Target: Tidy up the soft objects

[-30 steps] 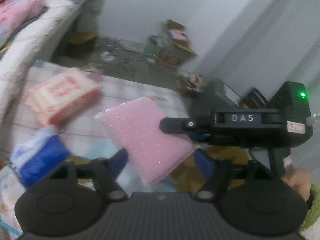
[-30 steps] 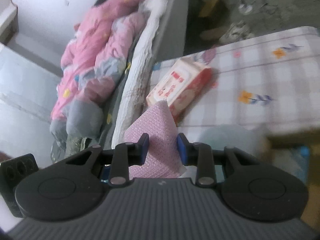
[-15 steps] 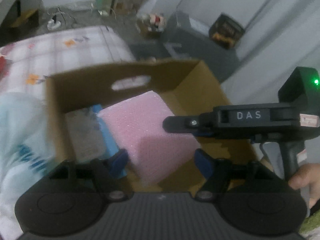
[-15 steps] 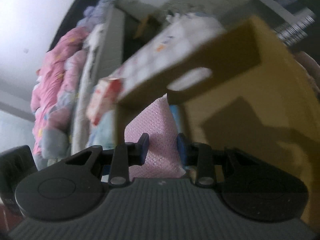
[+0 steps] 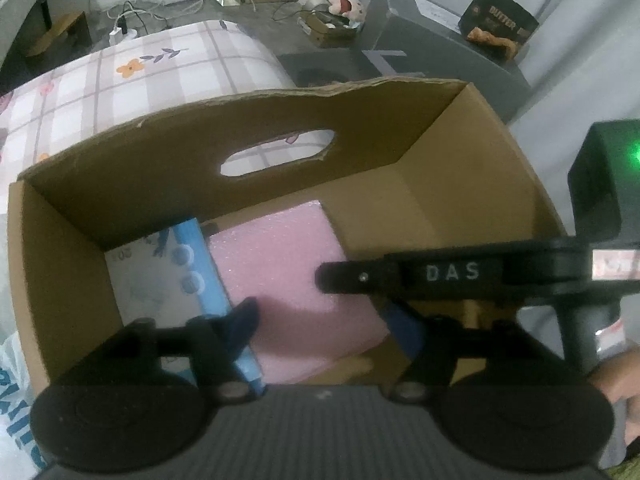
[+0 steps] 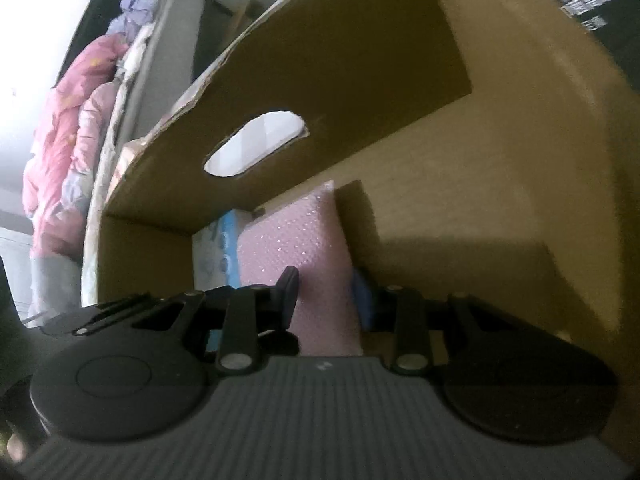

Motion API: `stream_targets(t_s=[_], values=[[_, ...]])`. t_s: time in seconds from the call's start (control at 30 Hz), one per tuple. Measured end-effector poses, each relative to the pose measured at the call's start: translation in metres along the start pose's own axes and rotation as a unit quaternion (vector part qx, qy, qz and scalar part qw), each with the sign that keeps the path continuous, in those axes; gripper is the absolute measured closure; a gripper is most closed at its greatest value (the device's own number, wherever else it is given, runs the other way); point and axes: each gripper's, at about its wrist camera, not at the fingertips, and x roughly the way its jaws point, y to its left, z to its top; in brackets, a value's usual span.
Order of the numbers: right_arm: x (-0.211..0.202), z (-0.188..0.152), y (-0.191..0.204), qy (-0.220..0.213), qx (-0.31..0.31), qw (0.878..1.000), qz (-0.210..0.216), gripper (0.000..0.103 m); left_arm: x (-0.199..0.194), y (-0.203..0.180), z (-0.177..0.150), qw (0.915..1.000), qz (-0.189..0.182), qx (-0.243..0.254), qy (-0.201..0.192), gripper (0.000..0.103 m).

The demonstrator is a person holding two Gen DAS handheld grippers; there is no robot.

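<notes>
Pink foam pad (image 5: pixel 280 280) pinched across its thin edge between the right gripper (image 6: pixel 326 300) fingers, kept upright to slot into the cardboard box (image 5: pixel 460 184), just right of the blue-edged pack (image 5: pixel 196 272). Left gripper (image 5: pixel 324 320) straddling the pad's width, jaws closing; contact with the pads not clear.

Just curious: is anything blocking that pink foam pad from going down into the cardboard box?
Nothing visible. The pad, held by the right gripper, is already inside the box, beside a blue-and-white pack, with bare floor on its other side.
</notes>
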Motion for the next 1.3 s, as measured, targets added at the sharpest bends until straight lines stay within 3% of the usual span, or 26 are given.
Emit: stream_targets(t_s=[0.27,0.33,0.7,0.83,1.03,1.3], values=[[-0.013,-0.001,0.017,-0.018,-0.028,0.999,-0.018,0.068,-0.037,-0.009,-0.010,0.9996,0.008,0.015,-0.023,0.024],[-0.022,-0.002,0.026,-0.032,-0.033,0.999,-0.016,0.057,-0.052,-0.008,-0.015,0.9993,0.007,0.011,-0.035,0.024],[-0.103,-0.033,0.087,-0.106,-0.086,0.990,0.026,0.049,-0.167,0.014,-0.079,0.9891,-0.002,-0.013,-0.147,0.017],[-0.121,-0.053,0.122,-0.115,-0.103,0.987,0.045,0.049,-0.204,0.044,-0.114,0.9847,0.007,-0.023,-0.173,0.017],[-0.119,-0.083,0.181,-0.107,-0.125,0.981,0.102,0.049,-0.255,0.122,-0.177,0.9744,0.060,-0.074,-0.204,0.016],[-0.043,-0.120,0.286,-0.012,-0.150,0.975,0.165,0.049,-0.291,0.237,-0.246,0.9465,0.170,-0.167,-0.217,0.017]])
